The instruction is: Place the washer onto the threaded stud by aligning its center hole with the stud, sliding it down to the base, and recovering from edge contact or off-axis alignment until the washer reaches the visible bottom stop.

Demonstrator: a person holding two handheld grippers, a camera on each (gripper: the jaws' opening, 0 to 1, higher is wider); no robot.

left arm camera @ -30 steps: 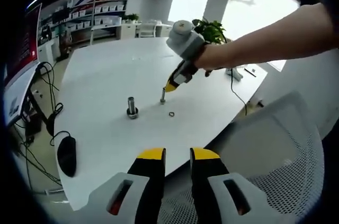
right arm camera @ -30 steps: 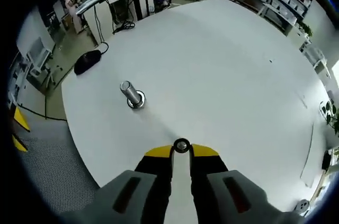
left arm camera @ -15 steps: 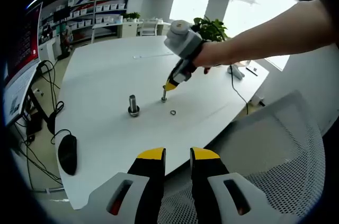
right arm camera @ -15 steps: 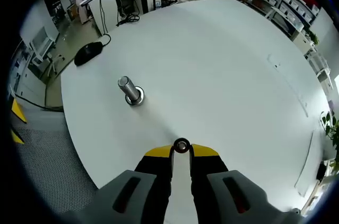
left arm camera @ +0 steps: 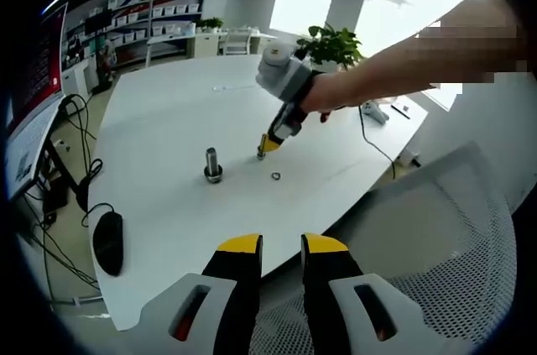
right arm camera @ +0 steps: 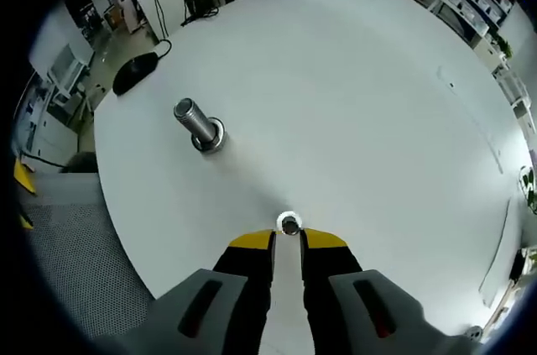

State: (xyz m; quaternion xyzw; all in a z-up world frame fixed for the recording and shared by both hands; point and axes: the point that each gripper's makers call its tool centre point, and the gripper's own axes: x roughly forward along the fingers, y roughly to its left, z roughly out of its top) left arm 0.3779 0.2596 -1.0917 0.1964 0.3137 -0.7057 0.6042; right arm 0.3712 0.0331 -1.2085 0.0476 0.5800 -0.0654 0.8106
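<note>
Steel washer (left arm camera: 275, 176) lies loose on the white desk (left arm camera: 168, 112), beside the thin threaded stud (right arm camera: 289, 224). Right gripper (right arm camera: 288, 239) fingers look closed around the stud's top. Left gripper (left arm camera: 282, 246) empty, fingers open. Risk: stud tips; washer never gets picked up.

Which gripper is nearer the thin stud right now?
Right. The right gripper has its tips at the thin stud on the table. The left gripper hangs back past the table's near edge, well short of it.
</note>
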